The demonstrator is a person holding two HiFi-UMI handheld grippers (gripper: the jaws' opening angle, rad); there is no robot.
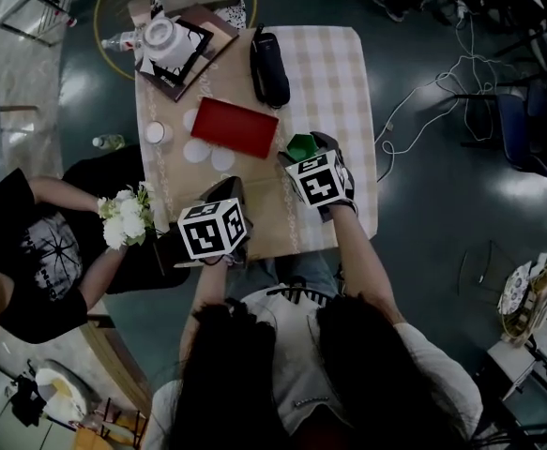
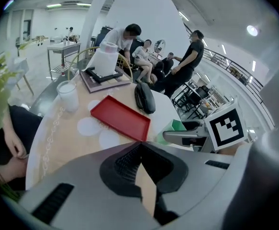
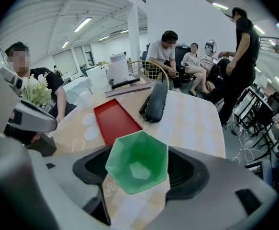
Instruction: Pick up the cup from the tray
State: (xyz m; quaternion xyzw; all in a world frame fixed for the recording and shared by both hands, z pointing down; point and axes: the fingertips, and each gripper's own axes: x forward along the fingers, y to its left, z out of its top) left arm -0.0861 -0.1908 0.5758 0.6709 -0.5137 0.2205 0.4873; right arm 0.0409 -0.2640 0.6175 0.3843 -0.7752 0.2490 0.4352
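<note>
Dark hair of the operator fills the bottom edge of the head view; both forearms reach forward over the near end of the counter (image 1: 334, 73).

Left gripper (image 2: 140, 145): jaws pressed together, tips meeting, nothing between them. It sits over the near left edge of the counter, short of the red tray (image 2: 120, 117).

Right gripper (image 3: 137, 163): jaws clamped on the green cup (image 3: 137, 162), one pad on each side of its faceted wall. The cup is upright, mouth open toward the camera, interior bare. In the head view the cup (image 1: 301, 146) lies off the tray, just beside its near right corner, over the checked cloth. Whether its base is clear of the counter cannot be determined.

Red tray (image 1: 235, 127): flat on the counter, set at an angle, roughly central.

Other items on the counter:
- Black pouch (image 1: 269, 67), beyond the tray, lying lengthwise.
- White discs (image 1: 198, 150), three, along the tray's left and near edges.
- White cup (image 1: 154, 132), left of the discs, near the counter edge.
- White pot (image 1: 160, 34) on a dark square frame at the far left corner.

Seated person at the left side of the counter, dark shirt, holding white flowers (image 1: 126, 217) close to the left gripper.
</note>
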